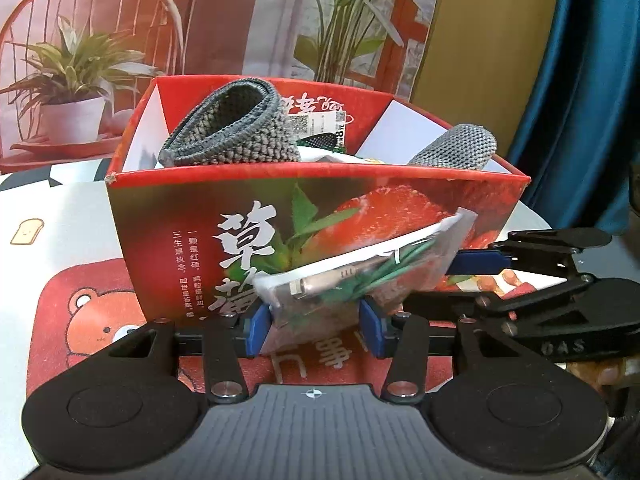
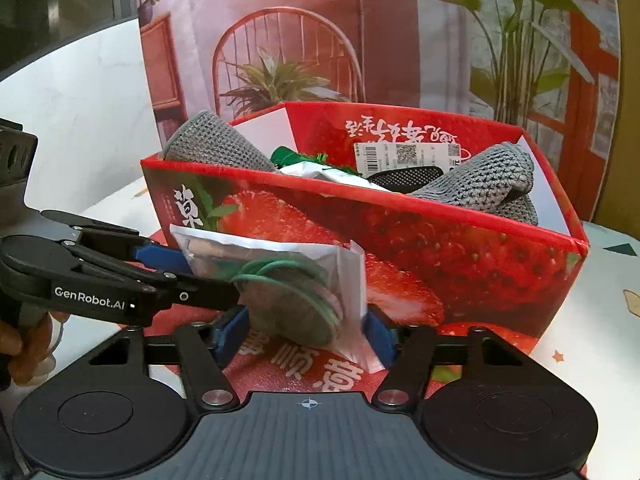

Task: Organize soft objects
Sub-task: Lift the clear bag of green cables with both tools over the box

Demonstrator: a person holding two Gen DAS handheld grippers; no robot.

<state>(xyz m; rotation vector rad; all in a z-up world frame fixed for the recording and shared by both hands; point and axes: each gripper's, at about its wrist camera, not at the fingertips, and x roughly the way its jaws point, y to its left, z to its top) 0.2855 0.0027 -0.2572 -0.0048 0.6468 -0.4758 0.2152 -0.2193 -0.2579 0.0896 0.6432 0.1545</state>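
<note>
A clear plastic pouch (image 1: 352,276) with a coiled green cable inside hangs in front of the red strawberry box (image 1: 180,208). My left gripper (image 1: 316,330) is shut on the pouch's lower part, a blue pad pressing each side. My right gripper (image 1: 476,260) comes in from the right and clamps the pouch's upper corner. In the right wrist view the pouch (image 2: 280,280) sits between my right gripper's (image 2: 304,336) pads, and my left gripper (image 2: 176,264) holds its top left corner. Two grey knitted pieces (image 2: 216,144) (image 2: 488,184) stick up out of the box (image 2: 480,264).
Beneath the box lies a red mat with a bear print (image 1: 80,312) on a white table. A printed backdrop of a chair and plants (image 1: 100,40) stands behind, with a blue curtain (image 1: 580,80) on the right. A person's hand (image 2: 24,344) grips the left handle.
</note>
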